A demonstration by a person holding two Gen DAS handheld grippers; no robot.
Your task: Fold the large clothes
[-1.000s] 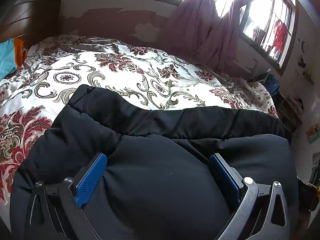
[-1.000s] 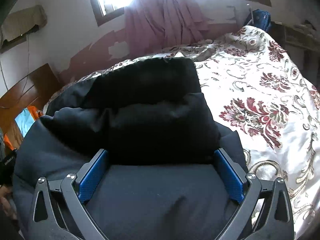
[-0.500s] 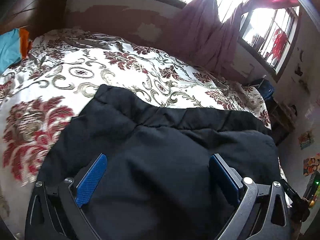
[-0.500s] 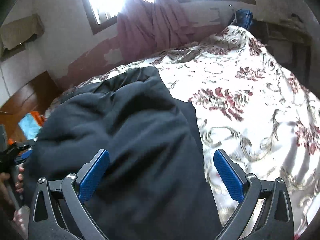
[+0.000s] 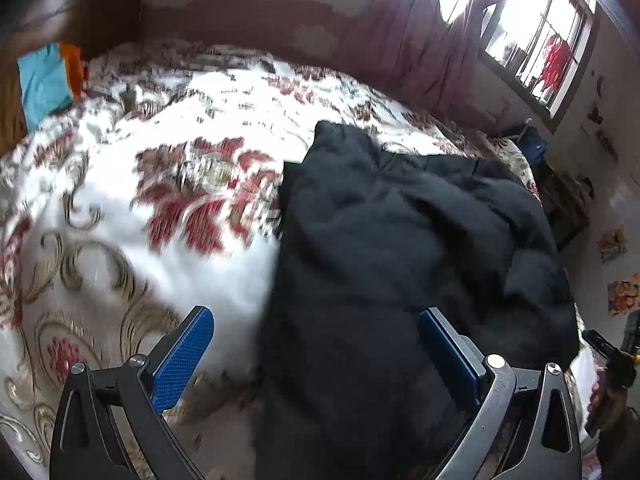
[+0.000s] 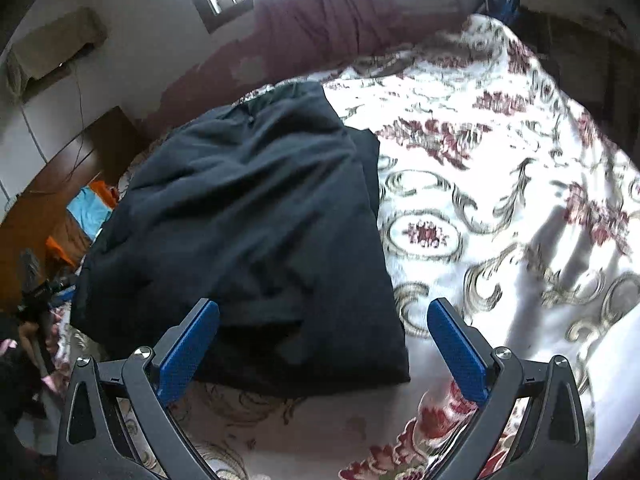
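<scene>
A large black padded garment (image 5: pixel 400 248) lies folded in a thick bundle on the floral bedspread (image 5: pixel 152 208). In the left wrist view my left gripper (image 5: pixel 316 348) is open, its blue pads wide apart just above the garment's near left edge, holding nothing. From the right wrist, the same garment (image 6: pixel 256 216) fills the left middle. My right gripper (image 6: pixel 324 340) stands open over its near right corner, with nothing between its fingers. At the far right of the left wrist view the other gripper (image 5: pixel 612 364) shows in a hand.
The white bedspread (image 6: pixel 500 208) with red flowers and grey scrolls extends to the right. A wooden headboard (image 5: pixel 80 12) with blue and orange cloth (image 5: pixel 48 76) lies at the far left. Purple curtains (image 5: pixel 420 40) hang by barred windows.
Both grippers have pulled back and apart from the garment, which lay between their pads a second ago. More bedspread shows beside it, and its folded bundle now lies on the bed.
</scene>
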